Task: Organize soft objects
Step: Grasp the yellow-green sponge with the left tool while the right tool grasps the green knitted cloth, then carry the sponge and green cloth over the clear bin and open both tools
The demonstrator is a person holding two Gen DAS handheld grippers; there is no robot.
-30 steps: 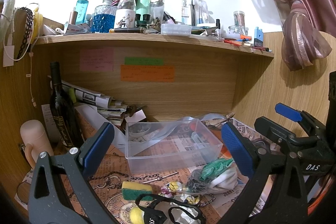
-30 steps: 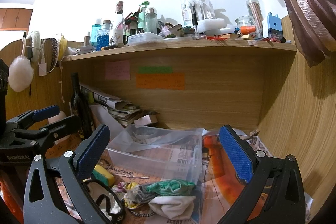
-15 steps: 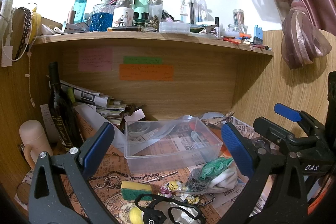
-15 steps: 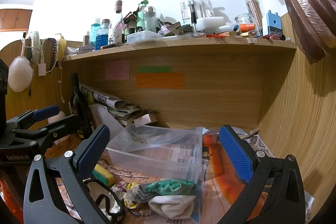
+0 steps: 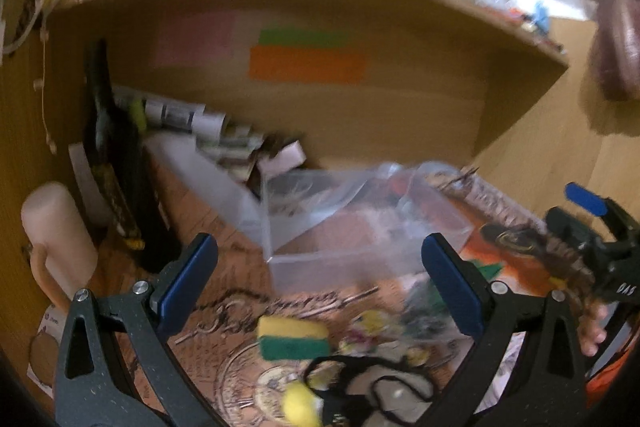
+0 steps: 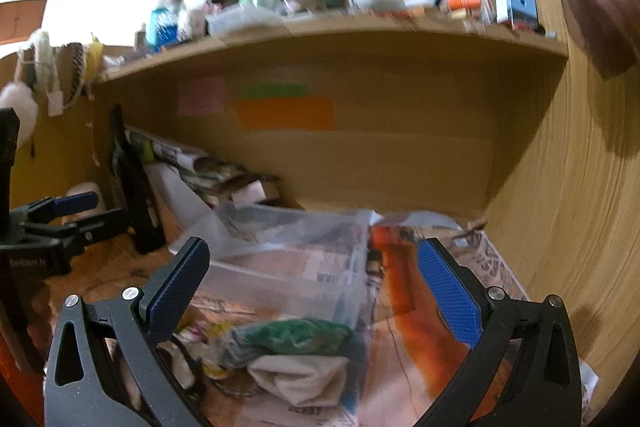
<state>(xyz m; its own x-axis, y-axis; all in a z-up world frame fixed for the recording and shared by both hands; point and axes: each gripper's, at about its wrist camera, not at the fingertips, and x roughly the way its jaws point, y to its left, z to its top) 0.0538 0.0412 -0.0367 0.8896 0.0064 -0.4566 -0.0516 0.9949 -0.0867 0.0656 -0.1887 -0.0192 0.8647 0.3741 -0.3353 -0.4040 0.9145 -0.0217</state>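
A clear plastic box [image 5: 360, 227] stands on the desk under the shelf; it also shows in the right wrist view [image 6: 280, 267]. In front of it lie soft things: a yellow-green sponge [image 5: 294, 338], a black-strapped grey mask [image 5: 376, 391], a green cloth [image 6: 296, 337] on a white sock [image 6: 300, 379]. My left gripper [image 5: 320, 287] is open and empty above the sponge. My right gripper [image 6: 312, 287] is open and empty above the green cloth. Both views are blurred by motion.
A dark wine bottle [image 5: 116, 163] and a pale pink mug [image 5: 56, 239] stand at the left. Folded newspapers [image 5: 192, 123] lie against the back wall. A cluttered shelf [image 6: 320, 27] runs overhead. A wooden side wall [image 6: 580, 207] closes the right.
Both grippers have dipped forward and down toward the pile of soft things; the views are now blurred. Both stay open and empty.
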